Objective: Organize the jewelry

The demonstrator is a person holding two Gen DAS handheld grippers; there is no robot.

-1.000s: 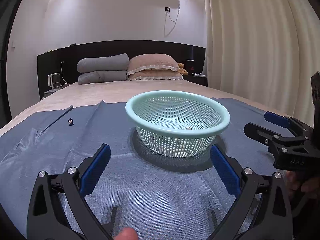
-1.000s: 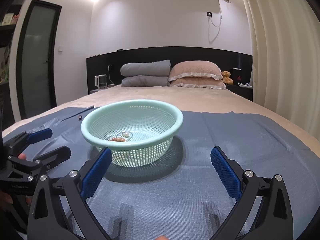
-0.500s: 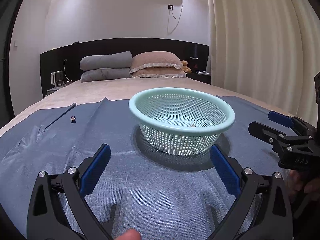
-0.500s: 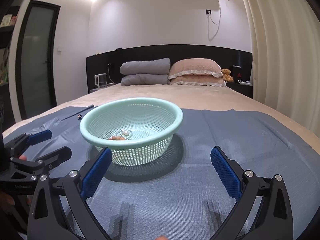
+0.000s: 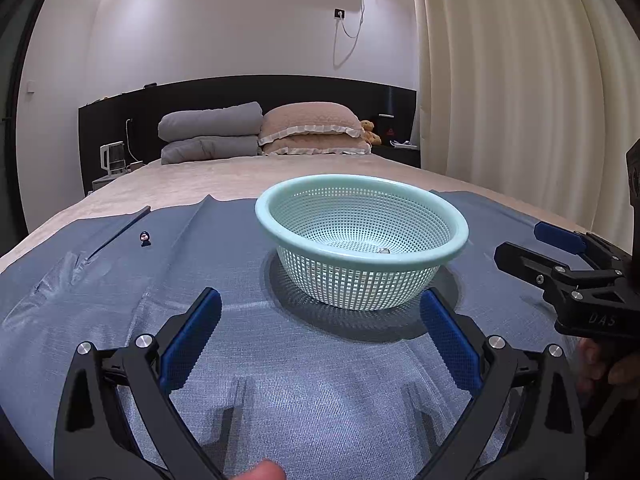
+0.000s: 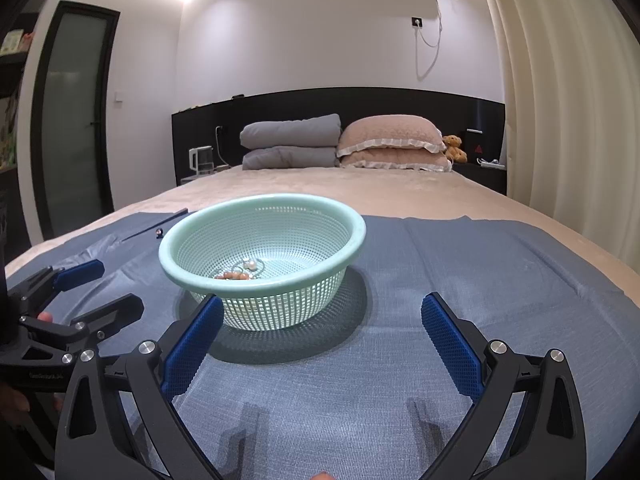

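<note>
I am looking at one mint-green basket [image 6: 262, 264] sitting on the blue cloth [image 6: 460, 280] spread over the near end of the bed [image 6: 360, 188], and inside it I am counting one string of brownish beads [image 6: 234, 276] and one pale pearl piece [image 6: 250, 265]. One small dark bead [image 5: 145, 236] is lying loose on the cloth toward the bed's left edge, just beside one thin dark stick [image 5: 120, 232]. My left tool [image 5: 320, 338] and right tool [image 6: 320, 338] are both hanging wide open, gripping nothing, with the basket just ahead of them. Four pillows [image 6: 340, 144] are stacked at the headboard, well apart from it all.
</note>
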